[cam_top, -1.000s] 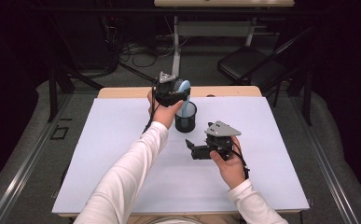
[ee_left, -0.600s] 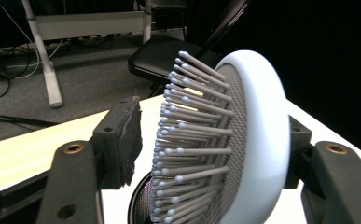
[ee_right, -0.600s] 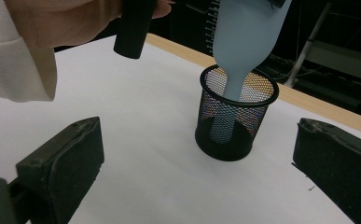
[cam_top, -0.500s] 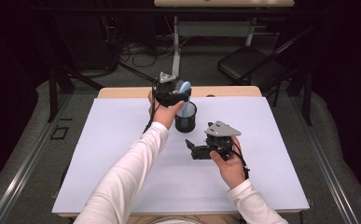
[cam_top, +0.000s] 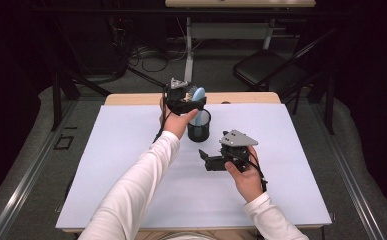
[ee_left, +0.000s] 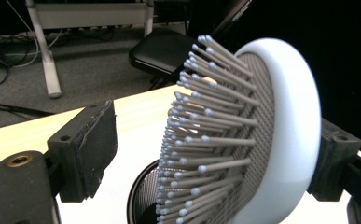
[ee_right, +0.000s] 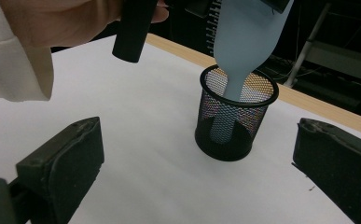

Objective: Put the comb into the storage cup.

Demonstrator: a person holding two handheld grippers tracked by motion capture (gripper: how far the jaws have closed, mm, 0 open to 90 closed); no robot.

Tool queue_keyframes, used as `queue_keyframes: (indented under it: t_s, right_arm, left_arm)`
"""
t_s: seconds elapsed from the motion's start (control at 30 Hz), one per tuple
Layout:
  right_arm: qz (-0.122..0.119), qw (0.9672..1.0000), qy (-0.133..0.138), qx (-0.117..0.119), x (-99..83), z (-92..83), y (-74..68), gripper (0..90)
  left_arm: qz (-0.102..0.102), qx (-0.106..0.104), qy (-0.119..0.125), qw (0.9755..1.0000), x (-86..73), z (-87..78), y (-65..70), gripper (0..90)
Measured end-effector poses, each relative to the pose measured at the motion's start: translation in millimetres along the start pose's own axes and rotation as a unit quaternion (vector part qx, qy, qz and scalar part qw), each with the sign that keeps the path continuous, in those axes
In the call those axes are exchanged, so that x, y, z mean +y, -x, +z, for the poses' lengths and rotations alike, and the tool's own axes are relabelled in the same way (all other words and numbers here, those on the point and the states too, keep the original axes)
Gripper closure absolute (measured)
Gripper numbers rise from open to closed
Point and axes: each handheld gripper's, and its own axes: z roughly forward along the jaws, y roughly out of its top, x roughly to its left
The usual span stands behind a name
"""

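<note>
A pale blue hairbrush stands with its handle down in a black mesh cup at the table's far middle. My left gripper is around the brush head. Its jaws have just been opening. In the left gripper view the brush is between the jaws, one pad clear of the bristles and the other against its back, above the cup rim. My right gripper is open and empty just in front of the cup. The right gripper view has the cup and brush beyond its wide jaws.
A white sheet covers the wooden table. A black chair and desk legs with cables stand on the floor beyond the far edge. The left hand and its sleeve hang above the sheet left of the cup.
</note>
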Motion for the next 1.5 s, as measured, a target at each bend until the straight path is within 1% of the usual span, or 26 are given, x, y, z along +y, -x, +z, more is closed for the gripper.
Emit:
queue_keyframes:
  t_s: [0.1, 0.13, 0.17, 0.23, 0.33, 0.4, 0.43, 0.53, 0.63, 0.8, 0.87, 0.93, 1.07, 1.2, 1.4, 1.5]
  right_arm:
    - [0.000, 1.0000, 0.001, 0.000, 0.1, -0.1, -0.3, 1.6]
    - [0.000, 1.0000, 0.000, 0.000, 0.0, 0.0, -0.3, 1.6]
    - [0.000, 1.0000, 0.000, 0.000, 0.0, 0.1, -0.2, 1.6]
    - [0.000, 1.0000, 0.000, 0.000, -0.1, 0.2, -0.2, 1.6]
    - [0.000, 1.0000, 0.001, 0.000, 0.0, 0.2, -0.4, 1.6]
    - [0.000, 1.0000, 0.000, 0.000, 0.0, 0.2, -0.3, 1.6]
    - [0.000, 1.0000, 0.000, -0.001, -0.1, 0.2, -0.3, 1.5]
    - [-0.001, 1.0000, 0.000, -0.001, 0.0, 0.1, -0.1, 1.6]
    - [0.000, 1.0000, 0.000, -0.001, -0.1, 0.3, -0.1, 1.6]
    - [-0.001, 1.0000, 0.000, -0.002, 0.0, 0.4, -0.6, 1.5]
    - [0.001, 1.0000, -0.001, -0.002, -0.1, 0.3, -0.7, 1.5]
    - [0.000, 1.0000, 0.000, -0.003, 0.0, 0.3, -0.4, 1.6]
    - [-0.001, 1.0000, 0.000, -0.003, 0.0, 0.2, -0.3, 1.5]
    - [0.002, 1.0000, -0.002, -0.003, -0.2, 0.5, -0.4, 1.5]
    - [-0.001, 1.0000, -0.004, -0.003, -0.5, 1.2, -0.5, 1.1]
    - [-0.002, 1.0000, -0.005, -0.002, -0.7, 1.3, -0.6, 1.1]
  left_arm:
    - [0.001, -0.001, 0.001, 1.0000, 0.0, -0.2, 0.3, 15.3]
    - [0.002, 0.002, 0.001, 1.0000, 0.1, -0.4, 0.5, 15.0]
    - [0.007, 0.007, -0.001, 0.9999, 0.1, -0.4, 0.9, 14.4]
    - [0.013, 0.006, -0.006, 0.9999, 0.0, -0.1, 0.9, 13.5]
    - [0.009, 0.008, -0.008, 0.9999, -0.2, -0.2, 0.8, 13.5]
    - [0.011, 0.011, -0.009, 0.9998, -0.3, -0.3, 1.0, 13.5]
    - [0.012, 0.008, -0.009, 0.9999, -0.1, -0.5, 1.0, 13.4]
    - [0.005, 0.002, -0.007, 1.0000, 0.5, -1.5, 0.8, 12.6]
    - [-0.003, -0.003, -0.002, 1.0000, 1.4, -2.7, 0.8, 8.9]
    - [0.000, -0.010, 0.001, 1.0000, 2.6, -4.9, 1.1, 2.4]
    - [-0.001, -0.009, 0.003, 1.0000, 3.2, -5.8, 1.6, 2.2]
    - [-0.002, -0.014, 0.005, 0.9999, 3.4, -6.3, 1.3, 1.6]
    - [0.003, -0.014, -0.002, 0.9999, 3.5, -6.5, 1.2, 0.5]
    - [0.003, -0.014, -0.002, 0.9999, 3.9, -7.2, 1.0, 0.5]
    - [0.006, -0.018, -0.007, 0.9998, 3.9, -7.3, 1.2, 0.5]
    - [0.004, -0.018, -0.007, 0.9998, 4.1, -7.5, 0.9, 0.5]
